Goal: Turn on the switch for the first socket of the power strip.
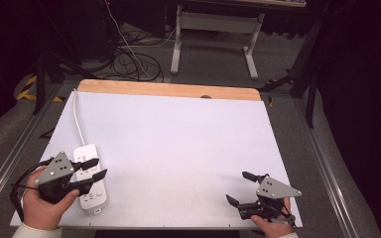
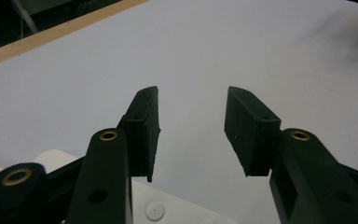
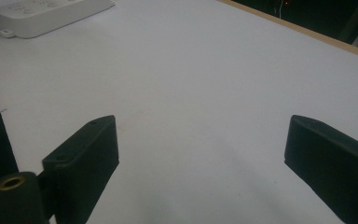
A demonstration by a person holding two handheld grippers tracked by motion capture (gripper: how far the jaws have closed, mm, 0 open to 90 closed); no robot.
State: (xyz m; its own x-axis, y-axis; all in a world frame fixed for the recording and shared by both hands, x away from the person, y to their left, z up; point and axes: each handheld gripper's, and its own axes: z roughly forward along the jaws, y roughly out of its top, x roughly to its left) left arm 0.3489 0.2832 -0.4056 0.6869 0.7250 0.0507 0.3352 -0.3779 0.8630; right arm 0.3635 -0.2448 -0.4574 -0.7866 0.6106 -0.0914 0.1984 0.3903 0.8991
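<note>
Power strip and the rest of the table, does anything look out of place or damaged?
Nothing stands out. The white power strip lies flat near the table's left front corner, its cord running toward the far edge. The left gripper hovers over it with jaws open; the right gripper is open too.

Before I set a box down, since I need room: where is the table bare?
Bare: the white sheet from the wooden far edge to between the left gripper and right gripper. Crowded: the near left corner, with the power strip and cord.
</note>
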